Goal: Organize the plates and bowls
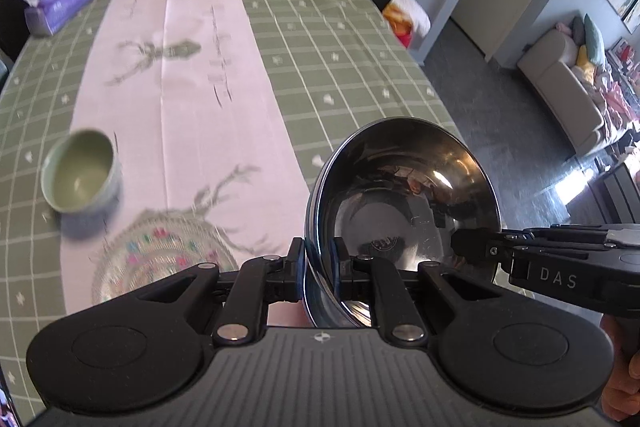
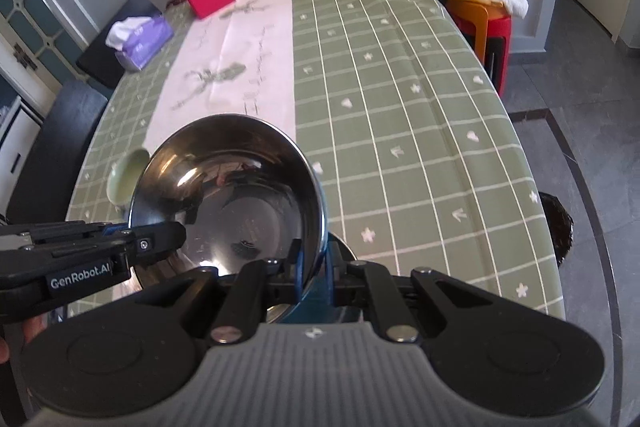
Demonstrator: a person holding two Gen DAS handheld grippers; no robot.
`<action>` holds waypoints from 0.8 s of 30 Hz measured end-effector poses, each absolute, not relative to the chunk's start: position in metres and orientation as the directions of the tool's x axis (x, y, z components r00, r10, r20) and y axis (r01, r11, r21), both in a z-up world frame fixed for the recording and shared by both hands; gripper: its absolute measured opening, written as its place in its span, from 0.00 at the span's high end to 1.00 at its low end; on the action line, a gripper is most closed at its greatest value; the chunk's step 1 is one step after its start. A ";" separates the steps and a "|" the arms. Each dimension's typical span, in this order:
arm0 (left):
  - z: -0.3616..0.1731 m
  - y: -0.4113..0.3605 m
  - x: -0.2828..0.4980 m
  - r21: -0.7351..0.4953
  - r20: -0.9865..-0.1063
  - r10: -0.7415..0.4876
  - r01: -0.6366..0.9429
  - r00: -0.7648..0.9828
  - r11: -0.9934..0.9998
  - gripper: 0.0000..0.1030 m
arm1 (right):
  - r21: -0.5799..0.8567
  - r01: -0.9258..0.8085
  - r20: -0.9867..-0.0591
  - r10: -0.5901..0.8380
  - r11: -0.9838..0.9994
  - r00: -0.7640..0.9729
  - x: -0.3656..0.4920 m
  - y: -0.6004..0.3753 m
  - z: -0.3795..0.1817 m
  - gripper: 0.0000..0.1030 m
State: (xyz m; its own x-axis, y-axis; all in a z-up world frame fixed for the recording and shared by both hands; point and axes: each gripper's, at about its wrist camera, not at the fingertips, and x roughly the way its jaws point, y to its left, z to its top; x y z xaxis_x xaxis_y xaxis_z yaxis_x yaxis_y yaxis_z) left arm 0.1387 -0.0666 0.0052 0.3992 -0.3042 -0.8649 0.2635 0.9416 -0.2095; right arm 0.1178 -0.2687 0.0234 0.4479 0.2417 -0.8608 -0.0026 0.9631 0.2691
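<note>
1. Steel bowl [image 1: 404,195] is off the table, carried tilted over its near right edge; I have the left gripper [image 1: 318,267] and right gripper [image 2: 314,267] clamped on opposite rims.
2. Green bowl [image 1: 82,175] at frame left looks unsorted.
3. Only the left view shows the patterned plate [image 1: 160,267]; only the right shows stacked stools [image 2: 486,27].
</note>
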 end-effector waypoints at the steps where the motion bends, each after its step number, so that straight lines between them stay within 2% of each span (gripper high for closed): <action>1: 0.002 -0.067 0.138 -0.211 -0.872 -0.303 0.264 0.385 0.941 0.86 | 0.268 0.000 -0.868 0.242 0.963 0.434 0.117 -0.270 0.020 0.92; 12: -0.029 -0.073 0.134 -0.220 -0.926 -0.283 0.251 0.248 0.942 0.86 | 0.249 0.001 -0.909 0.233 0.969 0.345 0.116 -0.272 -0.006 0.92; 24: -0.040 -0.076 0.139 -0.212 -0.941 -0.267 0.253 0.208 0.944 0.85 | 0.238 0.003 -0.922 0.225 0.971 0.315 0.120 -0.270 -0.019 0.93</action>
State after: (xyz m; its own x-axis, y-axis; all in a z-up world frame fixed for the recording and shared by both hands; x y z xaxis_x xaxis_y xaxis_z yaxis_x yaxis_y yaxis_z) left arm 0.1389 -0.0764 -0.0397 0.2077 -0.2667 -0.9411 0.2529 0.9441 -0.2117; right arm 0.1200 -0.2705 -0.0187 0.3147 0.2254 -0.9220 0.0025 0.9712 0.2383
